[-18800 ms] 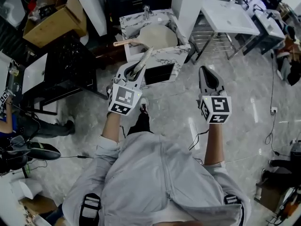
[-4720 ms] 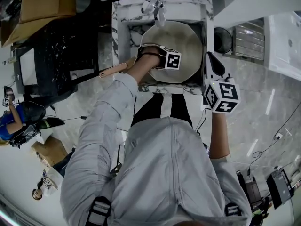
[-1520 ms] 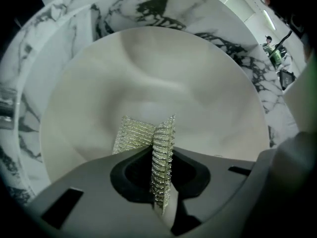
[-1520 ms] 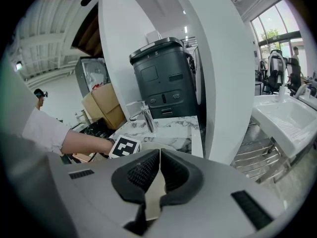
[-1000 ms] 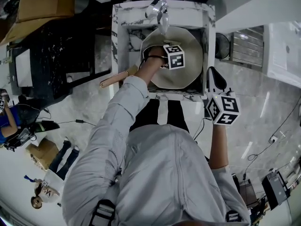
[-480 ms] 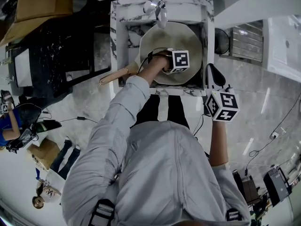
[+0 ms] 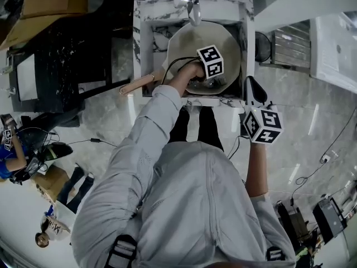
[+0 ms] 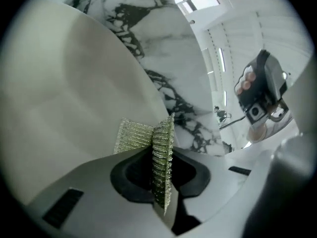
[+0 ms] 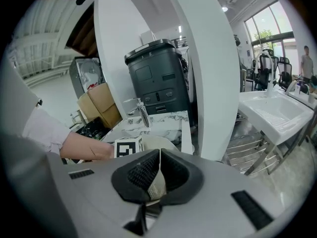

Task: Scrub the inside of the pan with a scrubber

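A cream pan (image 7: 205, 43) with a tan handle (image 7: 136, 84) lies in the marble sink (image 7: 144, 24). My left gripper (image 7: 215, 82) reaches into the pan at its near right side. It is shut on a greenish mesh scrubber (image 8: 157, 155), which presses against the pan's pale inner wall (image 8: 69, 93). My right gripper (image 7: 252, 91) hangs outside the sink, just right of its front corner, with its jaws shut on nothing (image 9: 157, 175). The left gripper's marker cube (image 9: 128, 147) and the person's forearm show in the right gripper view.
A chrome tap (image 7: 189, 1) stands over the sink's far rim. A dark bin (image 7: 265, 48) and a wire rack (image 7: 293, 52) stand to the right, a black cabinet (image 7: 61, 54) to the left. A white basin (image 9: 275, 110) stands further right. A person (image 7: 14, 149) sits at far left.
My left gripper has slid with the scrubber from the pan's middle toward its near right side. The right gripper has stayed where it was.
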Motion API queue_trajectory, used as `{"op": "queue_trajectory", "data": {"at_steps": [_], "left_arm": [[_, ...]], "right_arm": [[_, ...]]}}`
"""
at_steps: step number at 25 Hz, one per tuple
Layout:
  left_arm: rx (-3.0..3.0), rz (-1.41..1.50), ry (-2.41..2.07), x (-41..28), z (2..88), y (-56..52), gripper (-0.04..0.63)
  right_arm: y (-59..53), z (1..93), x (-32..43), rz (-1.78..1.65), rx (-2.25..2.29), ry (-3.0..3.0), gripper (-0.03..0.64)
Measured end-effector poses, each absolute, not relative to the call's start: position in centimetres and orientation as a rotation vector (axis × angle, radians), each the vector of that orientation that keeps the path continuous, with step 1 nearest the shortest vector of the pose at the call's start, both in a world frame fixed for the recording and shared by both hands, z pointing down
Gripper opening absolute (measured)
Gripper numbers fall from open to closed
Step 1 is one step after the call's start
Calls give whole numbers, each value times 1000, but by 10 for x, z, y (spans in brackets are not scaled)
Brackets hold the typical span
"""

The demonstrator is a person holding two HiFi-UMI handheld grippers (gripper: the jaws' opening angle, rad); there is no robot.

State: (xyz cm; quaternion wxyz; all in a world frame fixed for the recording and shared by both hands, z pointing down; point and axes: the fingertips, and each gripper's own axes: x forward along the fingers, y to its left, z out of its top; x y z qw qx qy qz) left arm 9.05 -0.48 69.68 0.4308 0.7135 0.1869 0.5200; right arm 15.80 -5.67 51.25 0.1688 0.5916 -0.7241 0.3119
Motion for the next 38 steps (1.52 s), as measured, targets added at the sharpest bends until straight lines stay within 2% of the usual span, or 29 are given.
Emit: {"op": "queue_trajectory", "data": {"at_steps": [5, 15, 38], "left_arm": [[1790, 1080, 495, 108, 663, -1, 67], [2001, 967, 409, 84, 605, -26, 67], [2683, 558, -590, -96, 393, -103, 68]], "right_arm": [[-48, 504, 153, 866, 1697, -2056, 38], [-48, 464, 142, 767, 1730, -2088, 38], [-109, 313, 30, 291, 1566, -2369, 38]]}}
